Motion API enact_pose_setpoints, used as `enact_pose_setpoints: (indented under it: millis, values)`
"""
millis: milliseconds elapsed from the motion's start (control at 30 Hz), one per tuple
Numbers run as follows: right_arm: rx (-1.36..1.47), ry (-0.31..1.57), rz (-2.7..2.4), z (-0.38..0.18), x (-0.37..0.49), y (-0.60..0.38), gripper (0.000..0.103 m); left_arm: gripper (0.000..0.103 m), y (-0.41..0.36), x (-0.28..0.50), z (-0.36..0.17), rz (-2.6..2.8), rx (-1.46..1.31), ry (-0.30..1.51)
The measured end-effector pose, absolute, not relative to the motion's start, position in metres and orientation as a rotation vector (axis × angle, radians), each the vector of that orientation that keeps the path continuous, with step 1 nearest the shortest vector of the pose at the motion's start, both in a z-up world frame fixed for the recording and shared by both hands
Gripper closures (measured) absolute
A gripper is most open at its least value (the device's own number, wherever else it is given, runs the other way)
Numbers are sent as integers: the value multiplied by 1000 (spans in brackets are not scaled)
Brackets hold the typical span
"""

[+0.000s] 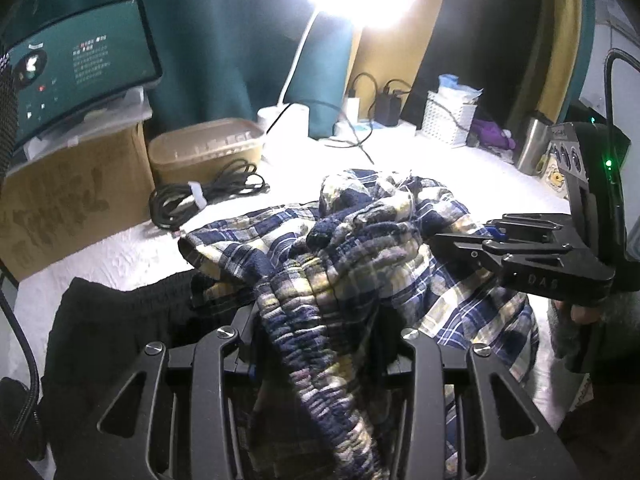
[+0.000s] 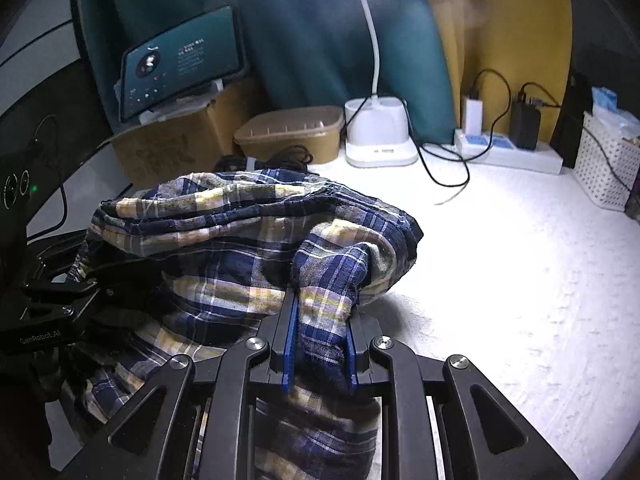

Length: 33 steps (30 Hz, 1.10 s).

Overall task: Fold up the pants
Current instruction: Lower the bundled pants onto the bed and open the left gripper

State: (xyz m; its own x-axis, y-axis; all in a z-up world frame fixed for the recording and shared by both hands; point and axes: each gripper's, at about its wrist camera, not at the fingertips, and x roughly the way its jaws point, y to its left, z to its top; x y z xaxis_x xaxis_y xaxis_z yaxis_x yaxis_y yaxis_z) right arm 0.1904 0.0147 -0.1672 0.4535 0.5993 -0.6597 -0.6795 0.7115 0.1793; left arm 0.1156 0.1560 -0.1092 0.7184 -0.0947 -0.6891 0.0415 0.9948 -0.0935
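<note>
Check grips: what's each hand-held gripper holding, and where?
Both hold the plaid pants: left hand-held gripper on the gathered elastic waistband, right hand-held gripper on a bunched fold.

The white tabletop (image 2: 520, 272) lay open across the right and lower right of the right wrist frame. Obstacles lined its far edge: lamp base (image 2: 378, 136), power strip (image 2: 512, 154), white basket (image 2: 604, 160). At left, the coiled cable (image 1: 200, 196), tan tub (image 1: 208, 148) and cardboard box (image 1: 68, 200) crowded the passage.

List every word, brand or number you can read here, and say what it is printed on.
"GenRobot.AI": on the left gripper body, right wrist view.
"DAS": on the right gripper body, left wrist view.
Screen: text lines, too small to read.
Cardboard box: large print, blurred, unreadable.
</note>
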Motion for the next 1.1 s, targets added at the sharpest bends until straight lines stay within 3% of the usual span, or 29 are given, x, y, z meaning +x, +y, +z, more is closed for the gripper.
enact_pose_setpoints:
  millis: [667,833,900,967,1100]
  values:
    - [-67,865,564,-198,255,-33,82,59,198,115,-132,8,-157,843]
    - [-48,815,602,-179,248,-33,82,52,189,105,-110,23,-111,773]
    - [-60,796,627,-172,245,-26,79,41,192,101,-100,22,-133,729]
    - [-75,789,644,-169,244,-18,79,36,194,99,-94,28,-144,697]
    - [-105,791,664,-168,244,-6,79,36,196,114,-98,52,-102,720]
